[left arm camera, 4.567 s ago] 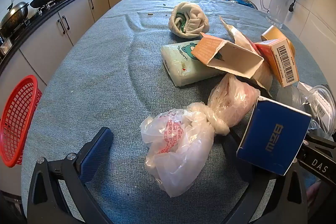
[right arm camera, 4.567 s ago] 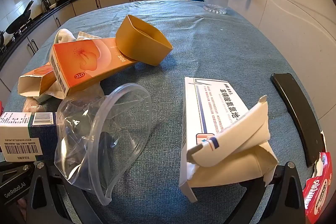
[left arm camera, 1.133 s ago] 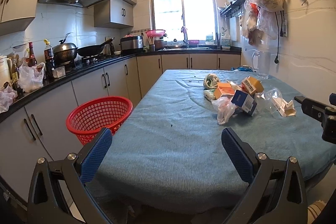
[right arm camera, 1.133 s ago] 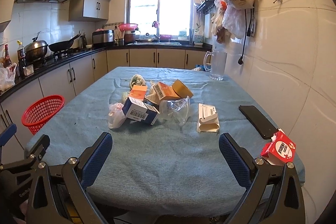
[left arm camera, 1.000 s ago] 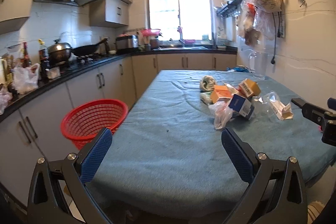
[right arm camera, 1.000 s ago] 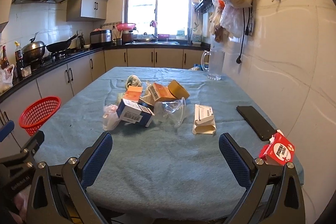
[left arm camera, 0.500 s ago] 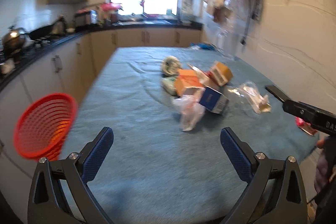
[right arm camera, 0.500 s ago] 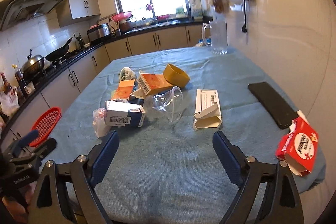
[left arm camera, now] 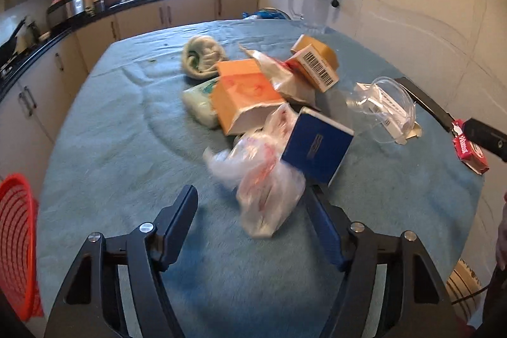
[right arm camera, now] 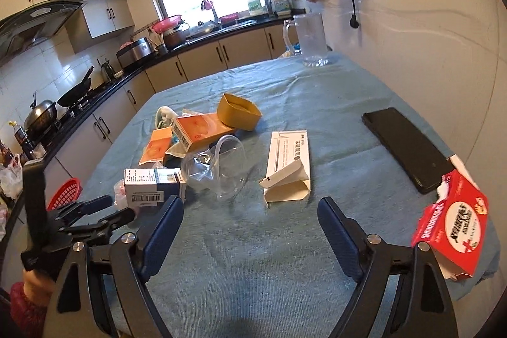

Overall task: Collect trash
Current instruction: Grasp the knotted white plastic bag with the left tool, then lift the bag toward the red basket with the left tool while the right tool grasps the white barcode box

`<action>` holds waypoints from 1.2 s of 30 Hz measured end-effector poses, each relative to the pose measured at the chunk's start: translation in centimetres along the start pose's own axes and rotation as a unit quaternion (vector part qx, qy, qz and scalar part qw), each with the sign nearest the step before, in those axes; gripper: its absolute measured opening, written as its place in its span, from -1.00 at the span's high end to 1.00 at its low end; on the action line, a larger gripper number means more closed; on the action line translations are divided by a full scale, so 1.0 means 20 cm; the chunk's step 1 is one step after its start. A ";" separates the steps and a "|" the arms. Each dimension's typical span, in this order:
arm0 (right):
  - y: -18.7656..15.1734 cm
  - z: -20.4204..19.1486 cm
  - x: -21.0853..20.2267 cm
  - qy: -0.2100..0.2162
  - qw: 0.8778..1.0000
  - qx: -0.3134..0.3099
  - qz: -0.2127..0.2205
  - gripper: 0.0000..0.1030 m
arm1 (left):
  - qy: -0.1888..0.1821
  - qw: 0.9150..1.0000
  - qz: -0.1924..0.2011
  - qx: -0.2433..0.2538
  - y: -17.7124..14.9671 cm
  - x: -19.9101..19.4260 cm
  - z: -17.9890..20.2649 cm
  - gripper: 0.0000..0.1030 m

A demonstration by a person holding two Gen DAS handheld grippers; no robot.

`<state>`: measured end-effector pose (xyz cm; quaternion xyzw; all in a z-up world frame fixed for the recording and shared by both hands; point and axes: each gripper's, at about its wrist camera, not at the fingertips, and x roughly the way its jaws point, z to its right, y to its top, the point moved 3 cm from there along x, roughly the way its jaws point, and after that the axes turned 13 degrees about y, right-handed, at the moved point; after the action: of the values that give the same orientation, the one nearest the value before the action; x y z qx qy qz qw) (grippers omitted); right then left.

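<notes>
Trash lies piled on the blue-grey tablecloth (left arm camera: 126,148). My left gripper (left arm camera: 253,211) is open, its fingers either side of a knotted clear plastic bag (left arm camera: 266,179). A blue box (left arm camera: 317,148) leans on the bag, beside an orange carton (left arm camera: 247,97), a barcoded orange box (left arm camera: 313,68) and a clear plastic cup (left arm camera: 380,106). My right gripper (right arm camera: 250,211) is open and empty, short of a torn white box (right arm camera: 288,170) and the clear cup (right arm camera: 218,167). The left gripper shows at the lower left of the right wrist view (right arm camera: 95,211).
A red basket (left arm camera: 16,243) hangs off the table's left side. A red box (right arm camera: 453,227) and a black phone (right arm camera: 405,148) lie at the right edge. A glass pitcher (right arm camera: 310,40) stands at the far end. Kitchen counters run along the left and back.
Both grippers have moved forward over the table toward the pile. The left gripper now straddles the plastic bag, and its jaws stand narrower than before.
</notes>
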<state>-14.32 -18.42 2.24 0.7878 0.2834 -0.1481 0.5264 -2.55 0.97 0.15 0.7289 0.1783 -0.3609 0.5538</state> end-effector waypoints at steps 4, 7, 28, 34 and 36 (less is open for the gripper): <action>0.01 -0.01 0.03 0.021 1.000 0.010 -0.009 -0.75 | -0.012 1.000 -0.011 0.001 0.05 0.05 0.02 -0.22; 0.02 -0.03 0.06 0.042 0.999 0.020 -0.016 -0.75 | -0.010 1.000 -0.022 0.001 0.08 0.09 0.03 0.15; 0.03 -0.39 0.47 0.129 0.982 0.075 -0.115 -0.75 | 0.033 0.994 0.058 -0.091 -0.11 -0.30 -0.33 0.39; -0.02 -0.43 0.62 0.099 0.980 0.087 -0.147 -0.75 | 0.055 0.989 0.084 -0.105 -0.14 -0.40 -0.45 0.39; -0.03 -0.46 0.67 0.085 0.981 0.086 -0.153 -0.75 | 0.059 0.988 0.090 -0.110 -0.15 -0.43 -0.49 0.39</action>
<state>-4.57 -6.00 -1.69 0.7873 0.4304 -0.1832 0.4017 -7.09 12.29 5.66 0.6966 0.1833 -0.2439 0.6494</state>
